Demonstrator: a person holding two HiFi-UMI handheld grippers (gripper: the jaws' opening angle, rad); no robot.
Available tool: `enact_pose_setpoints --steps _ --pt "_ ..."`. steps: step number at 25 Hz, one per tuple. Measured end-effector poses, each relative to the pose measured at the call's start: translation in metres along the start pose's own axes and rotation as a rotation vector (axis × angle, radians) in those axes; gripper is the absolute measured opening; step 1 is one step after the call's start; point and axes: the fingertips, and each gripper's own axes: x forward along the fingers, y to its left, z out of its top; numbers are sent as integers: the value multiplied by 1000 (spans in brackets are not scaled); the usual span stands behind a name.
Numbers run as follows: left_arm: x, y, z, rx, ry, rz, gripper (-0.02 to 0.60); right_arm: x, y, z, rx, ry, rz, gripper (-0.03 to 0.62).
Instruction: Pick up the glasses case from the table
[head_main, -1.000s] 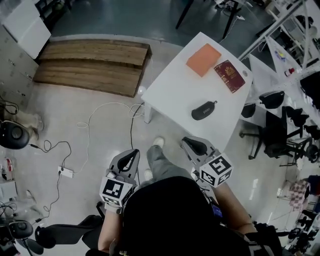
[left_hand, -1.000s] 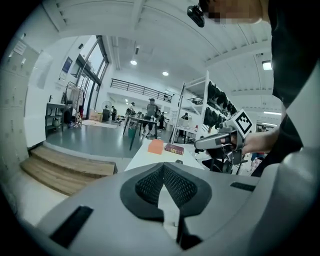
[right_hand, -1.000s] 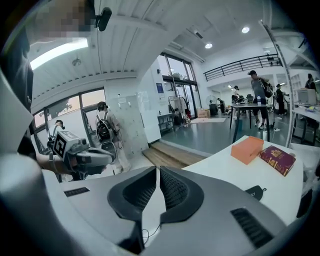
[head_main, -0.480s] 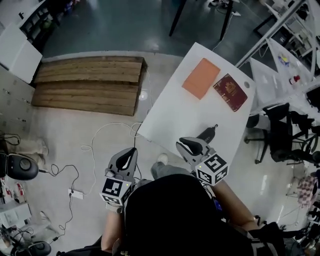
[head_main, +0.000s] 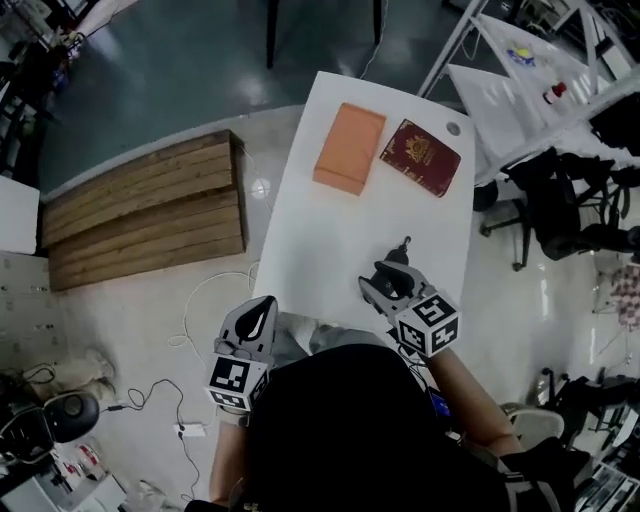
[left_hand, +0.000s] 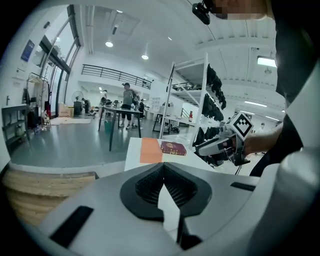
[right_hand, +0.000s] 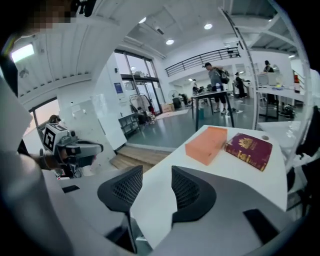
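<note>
The black glasses case (head_main: 402, 248) lies on the white table (head_main: 330, 240) near its near edge. Only its far end shows in the head view; my right gripper (head_main: 385, 285) hangs over the rest. In the right gripper view the case is out of sight, and that gripper (right_hand: 156, 180) has its jaws opening with only bare table between them. My left gripper (head_main: 258, 320) is left of the table, over the floor, and in its own view it (left_hand: 162, 172) is shut on nothing.
An orange block (head_main: 350, 148) and a dark red passport (head_main: 420, 157) lie at the table's far end. A wooden pallet (head_main: 140, 215) sits on the floor to the left, with cables (head_main: 200, 300) near it. Office chairs (head_main: 560, 200) and another table (head_main: 520, 70) stand at the right.
The table has come much nearer in the head view. Both grippers moved forward; the right one now covers most of the case and its jaws have parted. The left jaws stay shut.
</note>
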Motion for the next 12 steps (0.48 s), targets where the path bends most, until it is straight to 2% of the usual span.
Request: enact_pose_setpoints --steps 4,12 --pt "33 9 8 5 31 -82 18 -7 -43 -25 115 13 -165 260" --pt "85 20 30 146 113 -349 18 -19 -87 -84 367 16 -460 304"
